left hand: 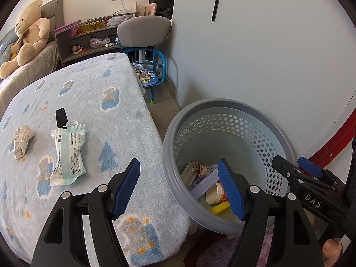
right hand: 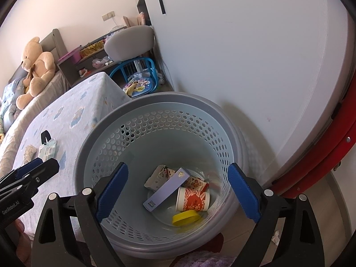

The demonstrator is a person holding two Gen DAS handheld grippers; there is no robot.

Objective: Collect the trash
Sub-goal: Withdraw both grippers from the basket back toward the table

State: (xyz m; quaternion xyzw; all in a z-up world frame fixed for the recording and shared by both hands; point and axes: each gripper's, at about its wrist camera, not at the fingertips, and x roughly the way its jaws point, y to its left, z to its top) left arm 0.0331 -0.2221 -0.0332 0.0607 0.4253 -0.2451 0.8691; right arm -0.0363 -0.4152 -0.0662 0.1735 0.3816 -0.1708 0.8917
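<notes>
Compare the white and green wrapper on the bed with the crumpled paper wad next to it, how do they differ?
The white and green wrapper is longer and mostly smooth, while the crumpled paper wad is smaller and wrinkled all over. The wrapper has green panels and printed text with a barcode; the wad is off-white to beige with faint print. The wrapper lies nearer the bin, the wad farther away. Both lie loose on the patterned blanket, not yet collected.

1. The bin stands on the floor between the bed and the wall, touching the bed's edge.
2. In the bin lie a cup, a lid, a flat box and wrappers.
3. On the bed lie a packet and, left of it, a crumpled wrapper.
4. Behind the bed stands a small chair.
</notes>
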